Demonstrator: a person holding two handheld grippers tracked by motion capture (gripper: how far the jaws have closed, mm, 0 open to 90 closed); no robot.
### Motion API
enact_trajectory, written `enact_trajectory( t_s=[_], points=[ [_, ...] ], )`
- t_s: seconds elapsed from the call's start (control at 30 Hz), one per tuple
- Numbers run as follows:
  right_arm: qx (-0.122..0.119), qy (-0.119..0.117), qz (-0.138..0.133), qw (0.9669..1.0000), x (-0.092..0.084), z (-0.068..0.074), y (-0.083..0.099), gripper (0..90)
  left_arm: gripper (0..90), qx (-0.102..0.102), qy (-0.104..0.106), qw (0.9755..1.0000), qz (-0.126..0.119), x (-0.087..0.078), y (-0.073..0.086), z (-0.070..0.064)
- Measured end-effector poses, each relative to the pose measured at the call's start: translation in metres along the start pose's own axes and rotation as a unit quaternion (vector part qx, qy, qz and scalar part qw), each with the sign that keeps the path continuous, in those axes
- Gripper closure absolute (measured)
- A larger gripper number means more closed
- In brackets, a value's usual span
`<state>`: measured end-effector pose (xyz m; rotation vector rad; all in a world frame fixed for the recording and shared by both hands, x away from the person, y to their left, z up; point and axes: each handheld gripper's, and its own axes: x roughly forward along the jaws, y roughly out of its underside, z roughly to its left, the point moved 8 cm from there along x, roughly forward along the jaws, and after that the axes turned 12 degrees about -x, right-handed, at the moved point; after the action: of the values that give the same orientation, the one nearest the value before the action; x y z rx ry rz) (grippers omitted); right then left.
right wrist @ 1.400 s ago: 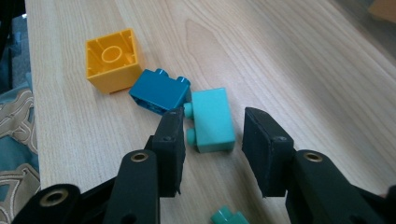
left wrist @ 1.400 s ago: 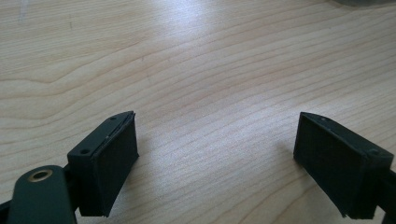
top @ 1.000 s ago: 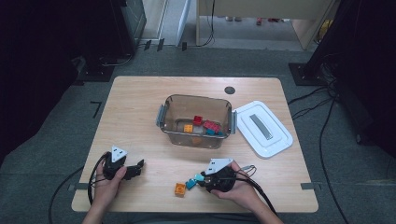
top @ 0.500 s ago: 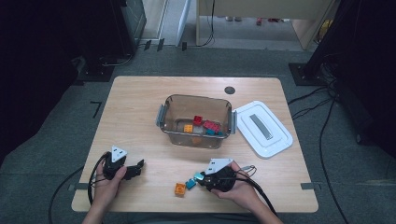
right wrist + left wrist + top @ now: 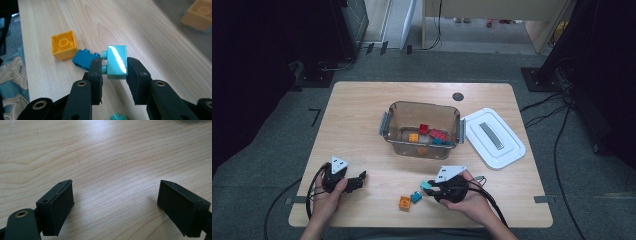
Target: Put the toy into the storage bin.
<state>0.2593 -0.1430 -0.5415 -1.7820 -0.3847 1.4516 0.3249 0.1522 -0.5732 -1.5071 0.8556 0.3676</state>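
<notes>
Grey carpet and dark equipment stands surround the pale wooden bench. Landmark for my notes: the clear plastic bin at mid-bench, holding several bricks in red, orange and teal.

Right tool, on the near side of the bin: jaws have just been closing and now clamp a light teal brick, pads on its two flat sides, studs pointing sideways. Brick is lifted off the wood, so I judge it is ready for carrying to the bin. Gripping the smooth faces looks deliberate; the hold is square, with no tilt.

Just beyond the held brick lie a dark blue brick and a yellow-orange brick, touching each other, nearer the bench's front edge than the bin. Likely next in the queue.

White lid rests flat to the right of the bin, leaving the mouth clear.

Left tool, near-left of the bin: jaws wide apart over bare wood, nothing between them. Parked, I reckon.
</notes>
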Motion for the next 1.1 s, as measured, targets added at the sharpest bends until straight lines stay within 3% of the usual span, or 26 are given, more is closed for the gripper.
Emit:
enact_trajectory(
  t_s=[0.47,1.1],
  points=[
    [0.019,0.001,-0.026,0.9995,-0.031,-0.008,-0.024,67.6,13.5,0.000,0.000,1.0000,0.000,0.000,0.000,0.000],
    [0.017,0.015,-0.051,0.9984,-0.074,-0.025,-0.068,67.6,13.5,0.000,0.000,1.0000,0.000,0.000,0.000,0.000]
  ],
)
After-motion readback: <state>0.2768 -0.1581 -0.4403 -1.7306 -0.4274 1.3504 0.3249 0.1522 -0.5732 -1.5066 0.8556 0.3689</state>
